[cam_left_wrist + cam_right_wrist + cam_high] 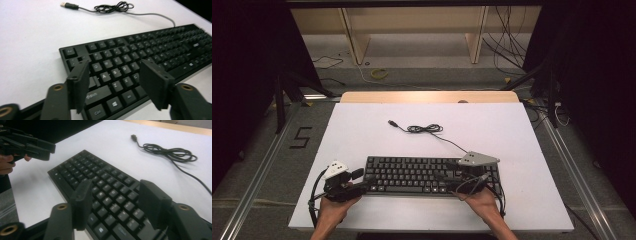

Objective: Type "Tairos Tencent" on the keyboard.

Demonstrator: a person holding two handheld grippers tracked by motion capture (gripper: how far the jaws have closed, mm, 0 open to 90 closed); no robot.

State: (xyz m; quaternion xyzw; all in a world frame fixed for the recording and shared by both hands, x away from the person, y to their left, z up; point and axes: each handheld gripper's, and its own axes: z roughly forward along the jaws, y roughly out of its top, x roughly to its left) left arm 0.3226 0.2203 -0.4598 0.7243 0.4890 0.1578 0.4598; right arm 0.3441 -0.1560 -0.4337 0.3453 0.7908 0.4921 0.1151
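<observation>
A black keyboard lies near the front of the white table, its cable coiled behind it and ending in a USB plug. My left gripper is at the keyboard's left end, open, jaws spread over the left keys. My right gripper hovers over the keyboard's right part, open, with keys between its jaws and nothing held. In the right gripper view the left gripper shows at the upper left, with the cable at the upper right.
Bare white table surface stretches behind and beside the keyboard. A wooden frame and loose cables lie on the floor beyond the table. Metal rails run along both sides.
</observation>
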